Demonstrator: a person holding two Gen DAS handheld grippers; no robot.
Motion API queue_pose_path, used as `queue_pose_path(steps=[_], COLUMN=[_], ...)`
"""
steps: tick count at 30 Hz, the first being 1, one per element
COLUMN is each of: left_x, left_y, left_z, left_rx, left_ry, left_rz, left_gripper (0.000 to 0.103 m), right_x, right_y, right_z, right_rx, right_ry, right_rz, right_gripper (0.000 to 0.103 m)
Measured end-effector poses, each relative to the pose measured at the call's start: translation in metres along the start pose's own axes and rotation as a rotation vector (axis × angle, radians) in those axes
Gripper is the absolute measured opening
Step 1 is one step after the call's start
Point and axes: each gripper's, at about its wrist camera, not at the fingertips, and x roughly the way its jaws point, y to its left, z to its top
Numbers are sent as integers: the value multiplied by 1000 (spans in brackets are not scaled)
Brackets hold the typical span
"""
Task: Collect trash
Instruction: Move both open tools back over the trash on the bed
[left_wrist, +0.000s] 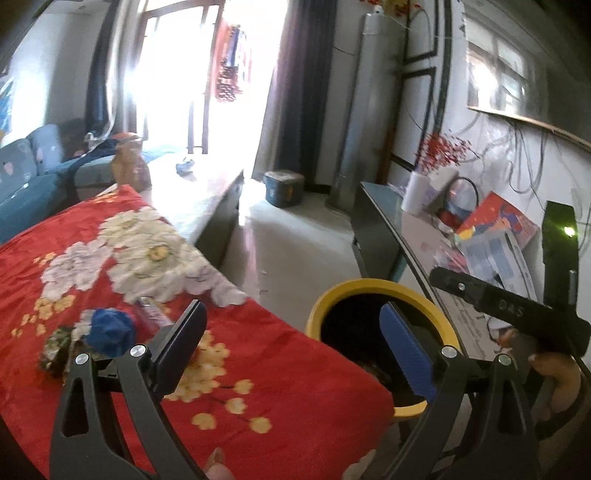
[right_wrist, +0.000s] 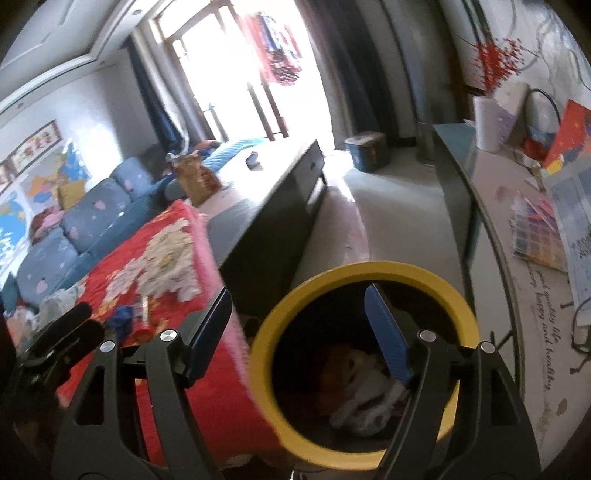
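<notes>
Both claws stand wide open with nothing between the pads. The left gripper (left_wrist: 291, 347) hangs over the edge of the red flowered blanket (left_wrist: 258, 369), and the right gripper (right_wrist: 299, 332) looks down into the yellow-rimmed bin (right_wrist: 258, 354), where crumpled white and orange scraps (right_wrist: 369, 387) already lie.

The trash not yet collected stays on the blanket: a crumpled blue wad (left_wrist: 110, 330), a small flat wrapper (left_wrist: 151, 308) just beside it, and a dark crumpled piece (left_wrist: 55, 350) near the left jaw.

I judge all of these to be light and soft — the wad will squash under the pads, so it is best taken across its middle. The wrapper looks thin and slippery; it needs a pinch at one end, without catching the soft blanket under it.
</notes>
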Motion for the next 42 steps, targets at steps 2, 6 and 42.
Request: queue_pose_path(steps=[2, 6, 42], left_x=[-6, -15, -61], left_y=[10, 27, 231], left_z=[1, 1, -40], left_rx=[-18, -57, -403], left_ry=[-10, -24, -8], left_rz=[19, 50, 362], left_gripper=[92, 92, 92], right_x=[-1, -3, 78], right_y=[9, 31, 225], right_z=[0, -2, -62], right_rx=[-18, -59, -393], right_ry=[-2, -1, 235], right_rz=[17, 54, 308], right_gripper=[66, 66, 62])
